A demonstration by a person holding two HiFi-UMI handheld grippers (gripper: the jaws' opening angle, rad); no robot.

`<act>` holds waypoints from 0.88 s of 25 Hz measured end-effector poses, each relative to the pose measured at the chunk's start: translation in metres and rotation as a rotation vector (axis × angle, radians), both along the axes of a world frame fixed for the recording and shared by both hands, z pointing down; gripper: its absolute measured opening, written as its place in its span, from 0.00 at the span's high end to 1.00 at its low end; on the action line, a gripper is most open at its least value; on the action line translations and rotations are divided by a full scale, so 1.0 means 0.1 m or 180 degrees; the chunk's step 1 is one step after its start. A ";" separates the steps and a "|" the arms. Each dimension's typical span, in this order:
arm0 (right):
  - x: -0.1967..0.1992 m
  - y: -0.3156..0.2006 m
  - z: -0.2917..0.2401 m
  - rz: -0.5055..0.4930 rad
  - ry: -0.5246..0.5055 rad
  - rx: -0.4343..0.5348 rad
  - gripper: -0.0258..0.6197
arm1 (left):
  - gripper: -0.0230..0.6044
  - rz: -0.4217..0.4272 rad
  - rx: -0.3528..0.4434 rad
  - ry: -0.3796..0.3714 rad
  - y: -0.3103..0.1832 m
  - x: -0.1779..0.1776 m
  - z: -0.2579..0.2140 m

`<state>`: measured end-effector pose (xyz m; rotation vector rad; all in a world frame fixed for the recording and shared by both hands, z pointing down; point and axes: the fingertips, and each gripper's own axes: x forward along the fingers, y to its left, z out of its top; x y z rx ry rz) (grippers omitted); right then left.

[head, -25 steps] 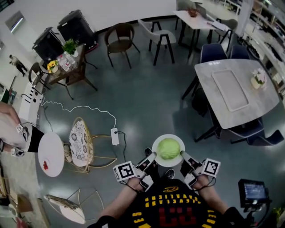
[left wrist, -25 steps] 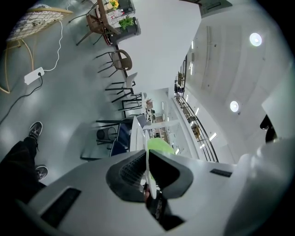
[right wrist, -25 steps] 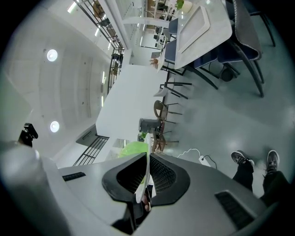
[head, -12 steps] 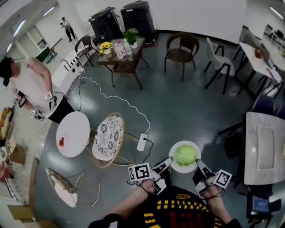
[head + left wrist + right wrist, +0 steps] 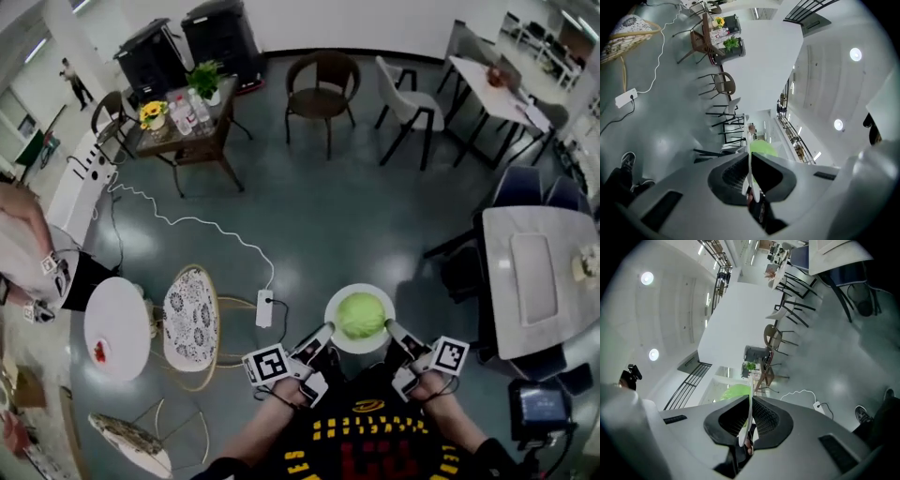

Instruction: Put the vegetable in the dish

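In the head view a round white dish (image 5: 334, 333) is held in the air in front of the person's chest, with a pale green cabbage (image 5: 361, 315) lying on it. My left gripper (image 5: 323, 331) is shut on the dish's left rim and my right gripper (image 5: 389, 328) is shut on its right rim. In the left gripper view the dish's thin white rim (image 5: 749, 164) runs between the jaws, the cabbage (image 5: 762, 148) showing beyond them. The right gripper view shows the same: the rim (image 5: 750, 404) pinched between the jaws, the cabbage (image 5: 736, 392) behind.
Grey floor lies far below. A small round white table (image 5: 117, 328) with a red item and a patterned wicker chair (image 5: 190, 321) stand at the left, with a power strip (image 5: 264, 308) and white cable. A grey table (image 5: 536, 278) stands at the right. A person (image 5: 28, 262) stands at the far left.
The head view has swung, so the room has shifted in the frame. The dish with the cabbage stays held between both grippers, in nearly the same place before the chest.
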<state>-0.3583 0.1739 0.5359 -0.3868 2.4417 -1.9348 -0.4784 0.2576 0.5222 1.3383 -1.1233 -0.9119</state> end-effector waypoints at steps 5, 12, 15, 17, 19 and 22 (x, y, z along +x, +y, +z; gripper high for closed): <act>0.33 -0.51 -0.07 0.0390 0.0048 -0.0065 0.92 | 0.93 0.0367 -0.0077 0.0066 -0.67 0.24 -0.09; 1.01 -1.33 -0.14 0.0882 -0.0005 -0.0236 0.93 | 0.93 0.0819 -0.0006 -0.0069 -1.72 0.85 -0.23; 1.42 -1.73 -0.17 0.1080 -0.0053 -0.0226 0.92 | 0.93 0.1023 0.0024 -0.0128 -2.22 1.23 -0.28; 1.70 -1.98 -0.18 0.1211 -0.0079 -0.0250 0.93 | 0.93 0.1142 0.0041 -0.0128 -2.53 1.51 -0.30; 1.97 -2.19 -0.19 0.1315 -0.0079 -0.0238 0.92 | 0.93 0.1246 0.0049 -0.0120 -2.78 1.76 -0.31; 2.36 -2.44 -0.20 0.1480 -0.0069 -0.0182 0.93 | 0.93 0.1429 0.0107 -0.0143 -3.12 2.13 -0.34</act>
